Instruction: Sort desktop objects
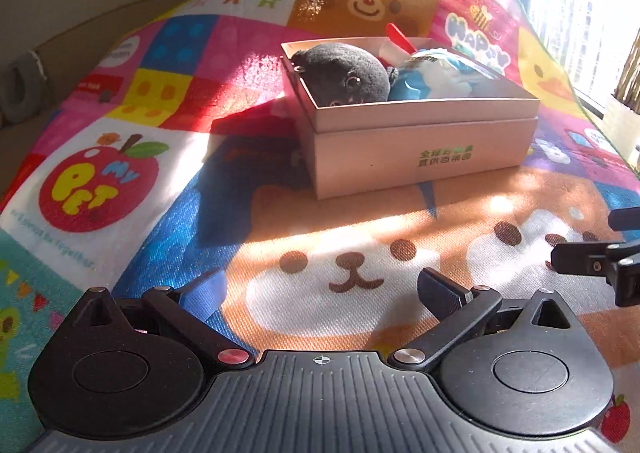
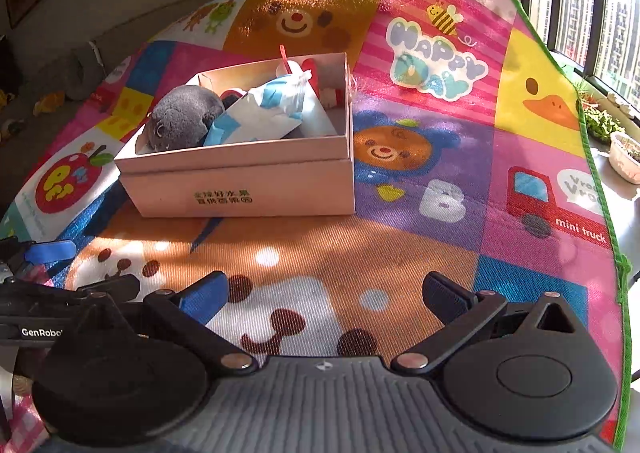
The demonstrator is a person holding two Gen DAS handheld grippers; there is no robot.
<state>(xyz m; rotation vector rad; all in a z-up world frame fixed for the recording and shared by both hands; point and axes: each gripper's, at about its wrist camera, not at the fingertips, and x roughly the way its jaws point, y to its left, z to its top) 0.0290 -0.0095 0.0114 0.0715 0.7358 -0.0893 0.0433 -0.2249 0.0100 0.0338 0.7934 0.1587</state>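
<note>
We are reading "HAPPY DAY" [image 2: 436,61] printed on the play mat [image 2: 400,245], with "mini truck" [image 2: 581,230] beside a red lorry off to the right of our right gripper [image 2: 325,295], and a big "B" [image 2: 442,200] ahead of it. "MY PET" is showing on the red apple [image 1: 98,185] ahead and left of our left gripper [image 1: 320,293]. "GenRobo" is legible on the left tool's body at the right view's left edge. The pink box [image 1: 420,141] is sitting ahead of both grippers, carrying green characters too small for us to read. Inside it we are seeing a dark plush toy [image 1: 344,73] lying against a blue-and-white packet [image 1: 440,75], with red-and-white bits behind. Both grippers are hovering over the mat with fingers spread wide, gripping nothing.
</note>
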